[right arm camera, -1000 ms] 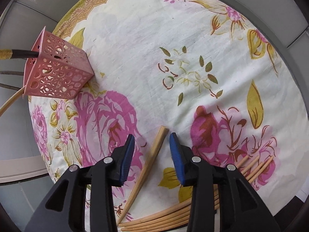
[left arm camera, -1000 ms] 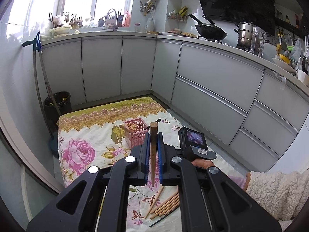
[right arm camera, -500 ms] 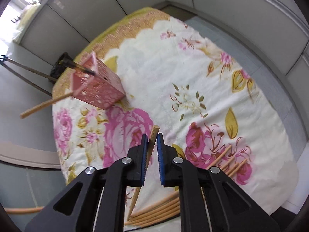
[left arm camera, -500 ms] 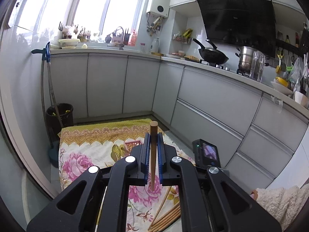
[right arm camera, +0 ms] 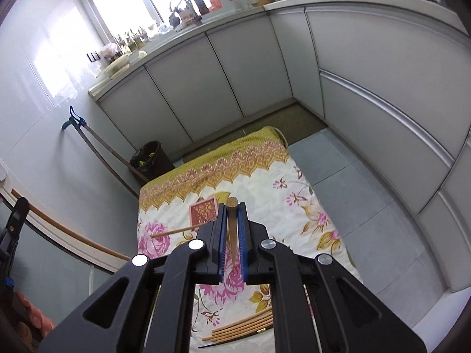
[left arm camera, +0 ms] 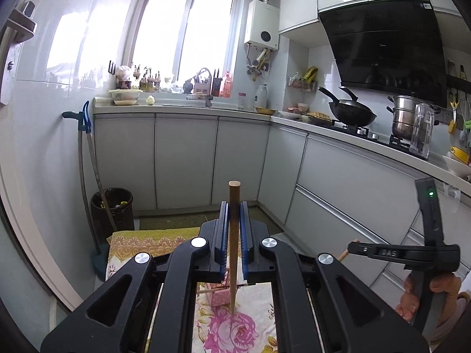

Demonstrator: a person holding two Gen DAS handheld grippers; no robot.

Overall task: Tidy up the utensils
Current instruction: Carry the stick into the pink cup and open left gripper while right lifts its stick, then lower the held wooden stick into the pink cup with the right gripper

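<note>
Now two chopsticks held: my left gripper pinches chopstick, right gripper pinches second chopstick; one pink holder mid-cloth; about five chopsticks at near edge. Right jaws just closed; both grippers risen.

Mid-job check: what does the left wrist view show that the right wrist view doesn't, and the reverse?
Only the left wrist view: the left gripper shut on a chopstick, and the right hand on its tool.

Only the right wrist view: the right gripper shut on its own chopstick, and loose chopsticks lying on the cloth.

Both: the pink holder, the floral cloth, the black bin.
</note>
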